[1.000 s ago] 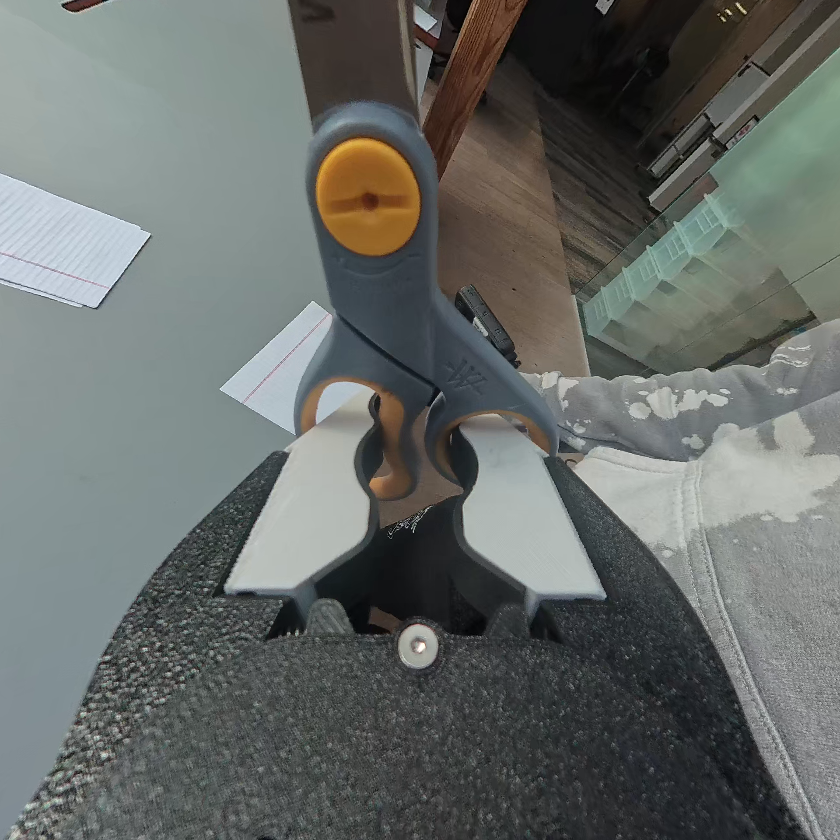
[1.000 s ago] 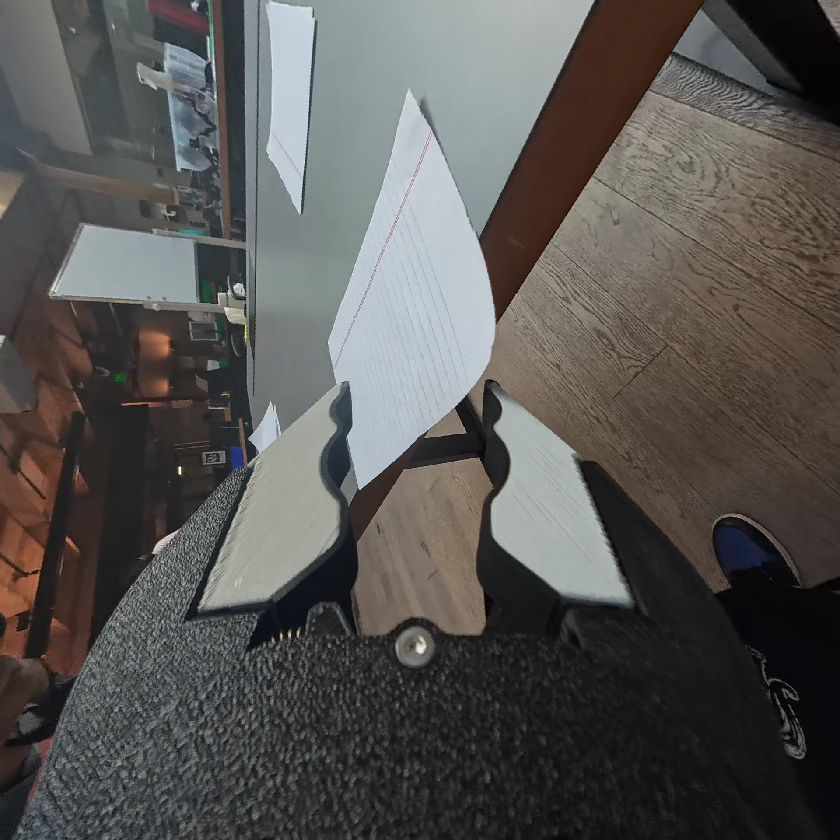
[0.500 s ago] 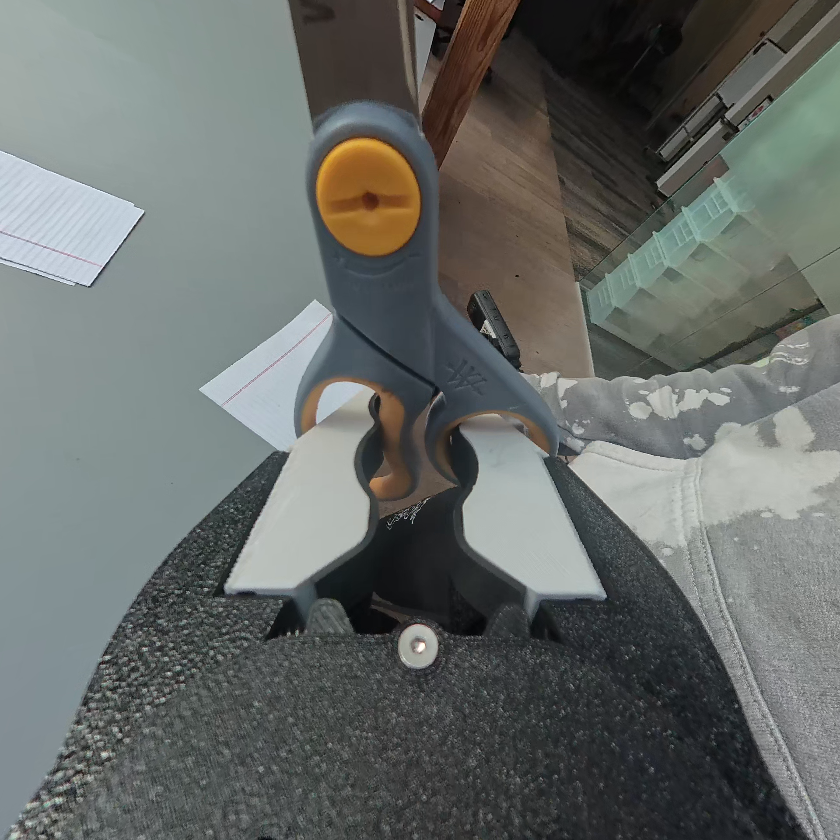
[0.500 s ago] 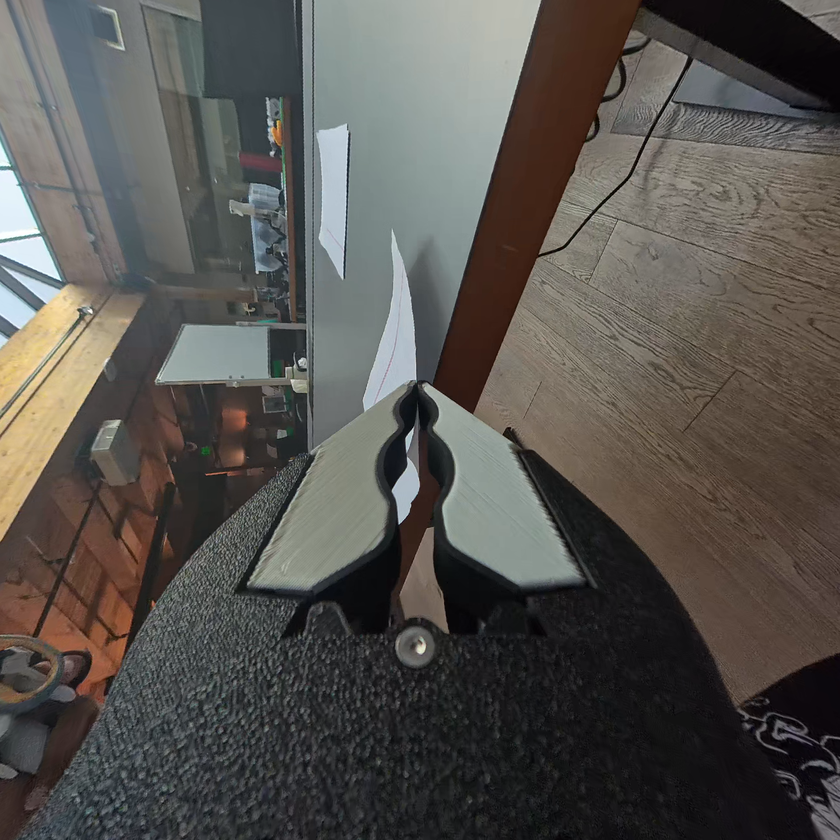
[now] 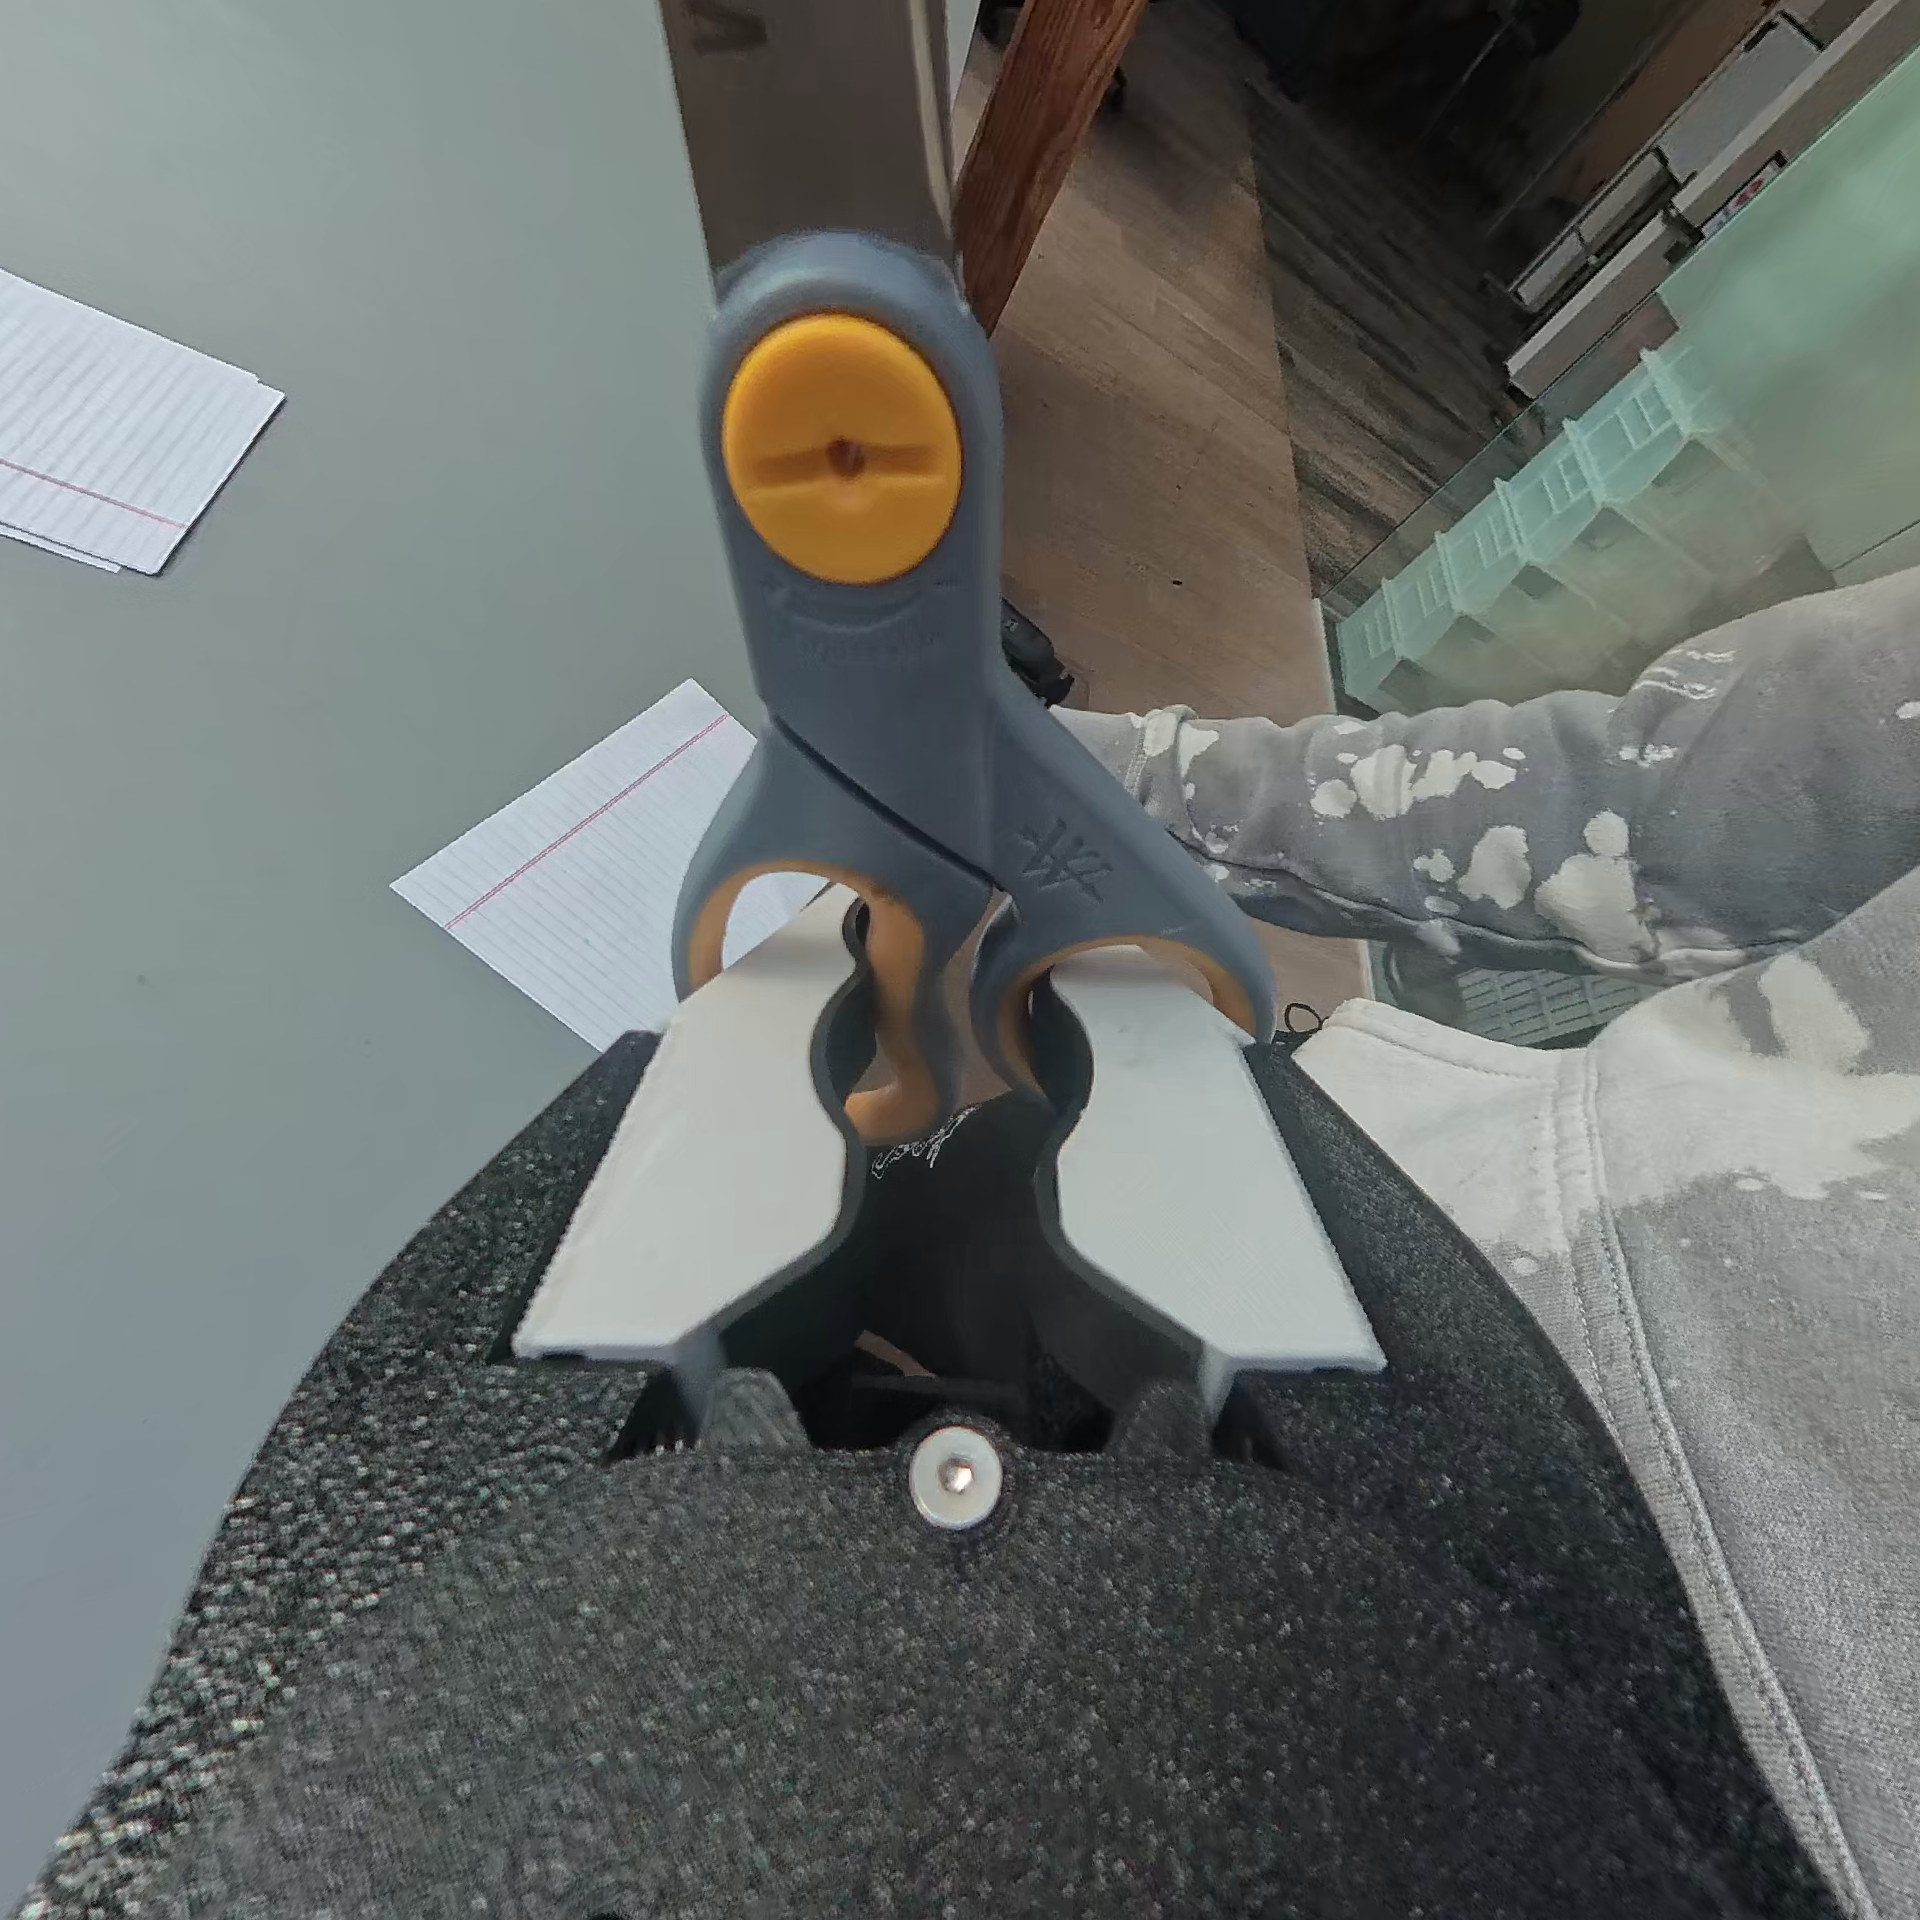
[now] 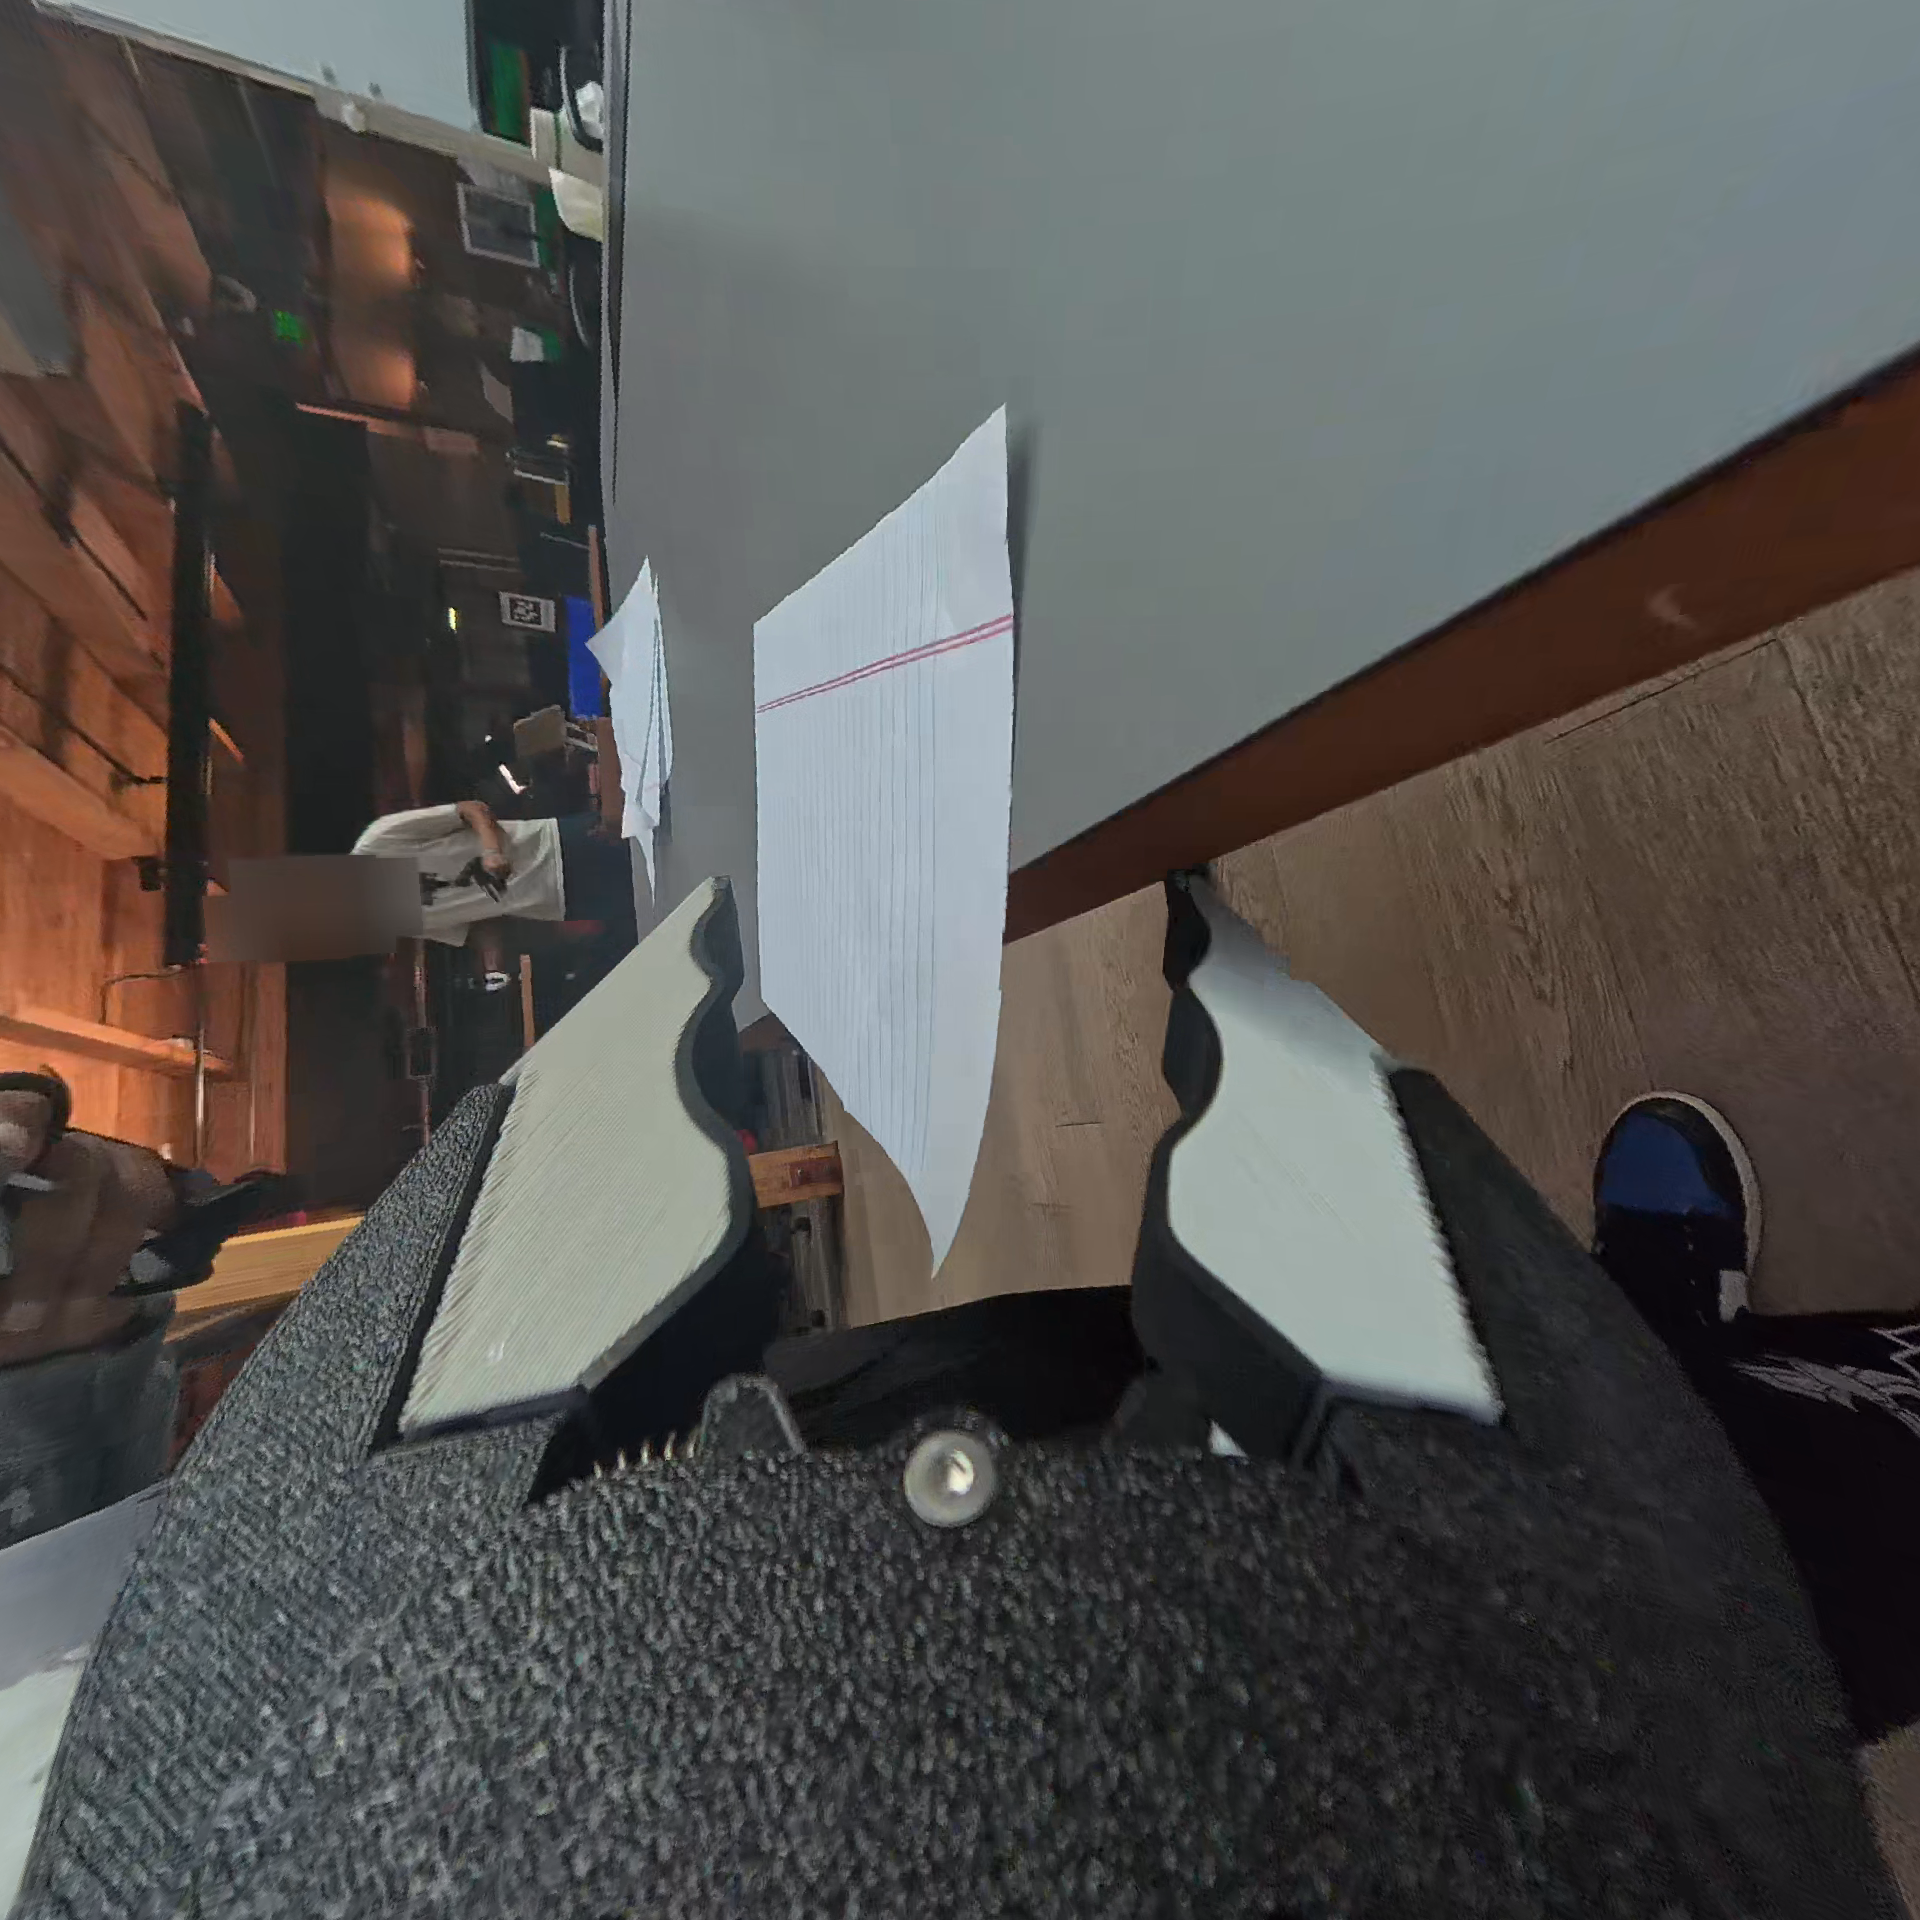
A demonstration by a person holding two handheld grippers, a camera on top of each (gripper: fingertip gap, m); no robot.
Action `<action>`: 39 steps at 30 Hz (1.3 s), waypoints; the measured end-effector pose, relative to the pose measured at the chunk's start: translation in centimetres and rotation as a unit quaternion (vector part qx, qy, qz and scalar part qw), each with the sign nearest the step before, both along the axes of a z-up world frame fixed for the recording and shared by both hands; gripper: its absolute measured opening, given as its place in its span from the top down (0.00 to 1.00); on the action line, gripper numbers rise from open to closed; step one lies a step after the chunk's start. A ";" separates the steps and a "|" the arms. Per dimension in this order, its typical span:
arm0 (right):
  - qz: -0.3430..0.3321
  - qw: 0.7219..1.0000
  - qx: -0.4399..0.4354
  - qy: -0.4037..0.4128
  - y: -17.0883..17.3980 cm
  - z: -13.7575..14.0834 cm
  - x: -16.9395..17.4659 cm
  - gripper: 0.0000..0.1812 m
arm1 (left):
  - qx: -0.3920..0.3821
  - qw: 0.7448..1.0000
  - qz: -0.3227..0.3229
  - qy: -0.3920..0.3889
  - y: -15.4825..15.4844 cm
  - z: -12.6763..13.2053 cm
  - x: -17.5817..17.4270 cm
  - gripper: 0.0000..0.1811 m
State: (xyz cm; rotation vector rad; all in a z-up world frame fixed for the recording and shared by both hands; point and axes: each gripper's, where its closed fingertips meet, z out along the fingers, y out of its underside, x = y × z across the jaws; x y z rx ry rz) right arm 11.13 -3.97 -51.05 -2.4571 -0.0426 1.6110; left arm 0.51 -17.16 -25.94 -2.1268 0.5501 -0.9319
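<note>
Left gripper [image 5: 945, 997]: fingers threaded through handles of grey-orange scissors [image 5: 852, 582], frame centre, carrying them. Right gripper [image 6: 951, 914]: spread, empty; lined sheet [image 6: 894, 831] overhanging table edge [image 6: 1455, 707] between fingers

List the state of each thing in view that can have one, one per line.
left tongs: fingers through the scissors' handle loops, holding them
scissors: blades shut, held off the grey table
right tongs: open, empty
lined sheet: lying overhanging the table edge, ungripped
paper stack: flat on the table

Soft daylight, motion-blurred, fisheye-warped edges
</note>
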 end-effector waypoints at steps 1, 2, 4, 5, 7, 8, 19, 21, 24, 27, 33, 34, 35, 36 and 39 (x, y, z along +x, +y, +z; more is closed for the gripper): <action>0.011 1.000 -0.017 0.000 0.1 -0.3 -0.4 0.55 | 0.000 1.000 -0.001 0.001 -0.1 0.0 0.0 0.87; 0.019 1.000 -0.022 -0.009 0.2 -0.8 -0.5 0.56 | 0.000 1.000 -0.002 0.003 -0.3 0.0 0.0 0.87; 0.023 0.998 -0.048 -0.013 0.1 -1.5 -0.6 0.60 | 0.000 1.000 -0.002 0.002 -0.5 0.1 -0.1 0.87; 0.021 0.998 -0.051 -0.021 0.0 -1.9 -0.6 0.63 | -0.001 1.000 -0.001 0.001 -0.6 0.0 -0.2 0.87; 0.010 0.998 -0.057 -0.011 -0.1 -1.9 -0.8 0.69 | -0.003 1.000 0.003 -0.001 -0.7 -0.1 -0.3 0.88; -0.001 0.998 -0.060 0.005 -0.1 -1.5 -0.9 0.73 | -0.004 1.000 0.004 -0.002 -0.8 -0.2 -0.4 0.88; -0.158 0.980 0.007 0.124 -2.2 2.7 3.0 1.00 | -0.003 1.000 -0.008 -0.003 -1.4 -0.3 -0.3 0.88; -0.160 0.977 0.040 0.135 -2.9 4.6 3.5 1.00 | -0.006 1.000 -0.016 -0.003 -1.6 -0.4 -0.2 0.88; -0.153 0.970 0.094 0.163 -3.4 9.6 3.9 1.00 | 0.002 1.000 -0.021 -0.012 -1.4 0.2 0.1 0.88; -0.123 0.960 0.169 0.186 -2.9 16.9 3.7 1.00 | 0.020 0.999 -0.026 -0.034 -0.7 1.6 0.4 0.88; 0.007 0.914 0.343 0.218 -0.7 35.0 0.6 1.00 | 0.069 0.993 -0.055 -0.077 1.0 5.5 1.1 0.87; 0.031 0.900 0.373 0.222 -0.4 38.0 -0.3 1.00 | 0.076 0.992 -0.063 -0.085 1.3 6.2 1.2 0.87; 0.051 0.885 0.402 0.229 -0.1 40.9 -1.1 1.00 | 0.085 0.990 -0.068 -0.088 1.7 6.9 1.3 0.88; 0.068 0.870 0.425 0.240 0.1 43.8 -2.0 1.00 | 0.098 0.989 -0.071 -0.088 2.2 7.5 1.4 0.87; 0.100 0.829 0.479 0.272 1.0 50.9 -4.4 1.00 | 0.132 0.984 -0.074 -0.092 3.8 9.8 1.4 0.87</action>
